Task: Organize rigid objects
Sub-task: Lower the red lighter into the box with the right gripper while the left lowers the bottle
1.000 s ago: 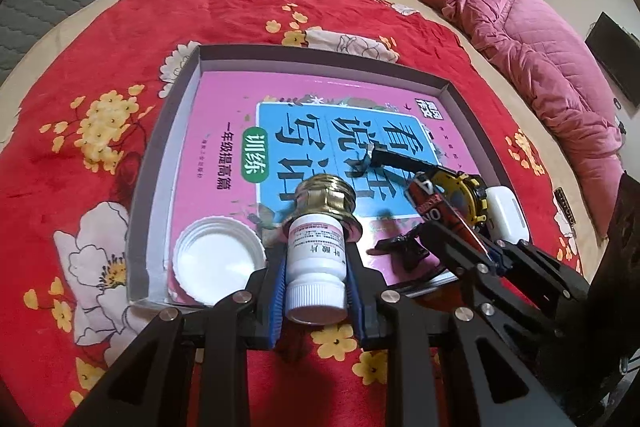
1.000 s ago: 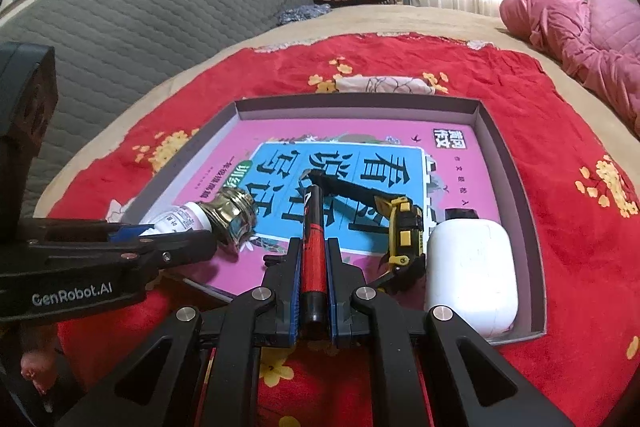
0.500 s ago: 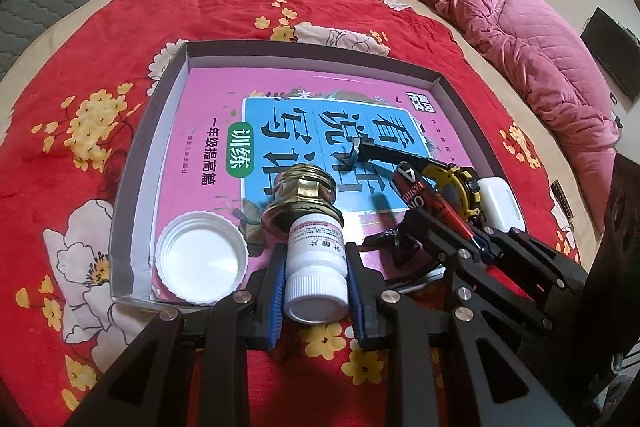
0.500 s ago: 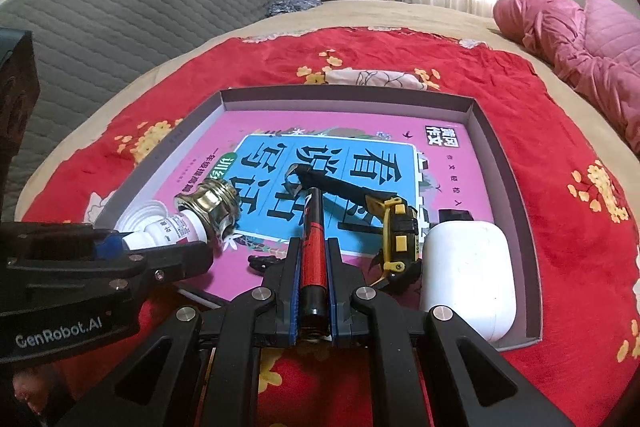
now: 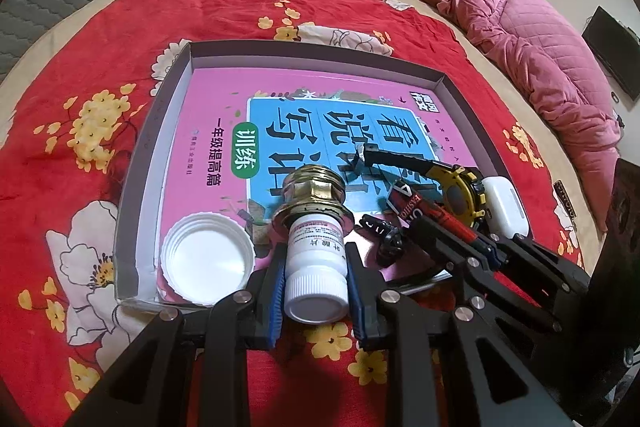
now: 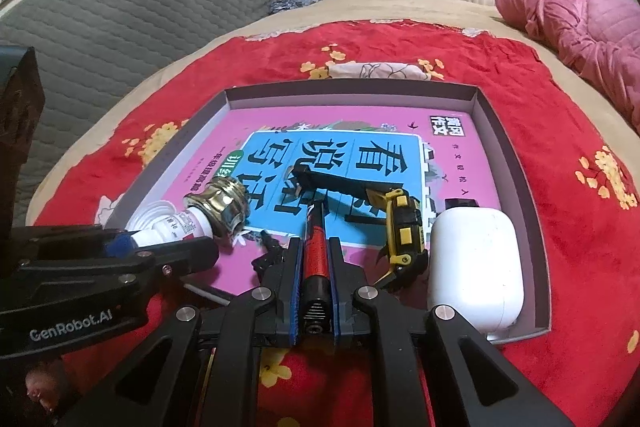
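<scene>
The shallow grey box (image 5: pixel 132 187) lies on a red flowered blanket (image 5: pixel 80 87) spread over a bed, and it already carries most of the rigid items: a pink and blue workbook (image 5: pixel 320 119) flat on its floor, a white jar lid (image 5: pixel 206 261) in the near left corner, a black and yellow watch (image 6: pixel 402 227) and a white earbud case (image 6: pixel 474 267) at the near right. The left tongs (image 5: pixel 316 279) are closed on a white pill bottle (image 5: pixel 316 255), whose far end sits inside a brass threaded fitting (image 5: pixel 314 193); both hang over the box's near edge, and contact with the workbook cannot be told. The right tongs (image 6: pixel 314 279) are closed on a red and black pen (image 6: pixel 316 251), its tip pointing into the box between bottle and watch. Judged from this layout, the task is well advanced: two items remain in hand, awaiting placement and release. No loose rigid object shows on the blanket outside the box.
</scene>
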Motion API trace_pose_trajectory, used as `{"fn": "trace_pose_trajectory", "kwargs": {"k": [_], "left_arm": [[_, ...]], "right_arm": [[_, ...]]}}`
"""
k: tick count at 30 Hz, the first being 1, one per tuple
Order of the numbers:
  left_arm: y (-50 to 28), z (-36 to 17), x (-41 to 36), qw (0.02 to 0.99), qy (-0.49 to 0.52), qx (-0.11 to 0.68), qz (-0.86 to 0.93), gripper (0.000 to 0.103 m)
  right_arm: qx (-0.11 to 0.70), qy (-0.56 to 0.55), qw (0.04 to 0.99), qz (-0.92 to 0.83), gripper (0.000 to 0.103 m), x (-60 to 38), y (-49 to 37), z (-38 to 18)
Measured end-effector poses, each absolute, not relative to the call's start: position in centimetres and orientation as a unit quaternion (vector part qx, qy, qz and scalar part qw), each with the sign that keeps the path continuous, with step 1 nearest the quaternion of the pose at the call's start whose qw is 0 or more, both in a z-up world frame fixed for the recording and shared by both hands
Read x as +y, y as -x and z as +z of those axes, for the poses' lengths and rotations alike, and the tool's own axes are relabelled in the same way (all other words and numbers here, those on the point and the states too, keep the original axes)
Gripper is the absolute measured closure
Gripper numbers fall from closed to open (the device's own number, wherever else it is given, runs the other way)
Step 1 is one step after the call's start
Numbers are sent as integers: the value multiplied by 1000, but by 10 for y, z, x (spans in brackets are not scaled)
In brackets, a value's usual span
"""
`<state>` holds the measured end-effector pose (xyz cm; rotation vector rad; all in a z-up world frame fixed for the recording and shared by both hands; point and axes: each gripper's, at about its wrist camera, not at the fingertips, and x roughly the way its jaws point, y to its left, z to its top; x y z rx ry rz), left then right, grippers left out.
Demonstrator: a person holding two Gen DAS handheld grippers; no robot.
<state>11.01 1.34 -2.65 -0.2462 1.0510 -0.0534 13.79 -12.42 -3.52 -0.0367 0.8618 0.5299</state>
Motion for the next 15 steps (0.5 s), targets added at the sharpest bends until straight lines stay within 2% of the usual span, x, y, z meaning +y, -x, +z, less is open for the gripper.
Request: {"fn": "trace_pose_trajectory", "kwargs": {"k": [4,11,15], "left_arm": [[-110,-27,14,857,117,501,-25,76],[-111,-28,15,856,117,502,-23,76],[-112,-28,15,855,116,504,-23,76]], "right_arm": [[413,15,874,257,90,-124,-135,-35],[403,9,877,262,79,-126,-128,-31],[389,-2,883,261,77,-135,-121,-26]]}}
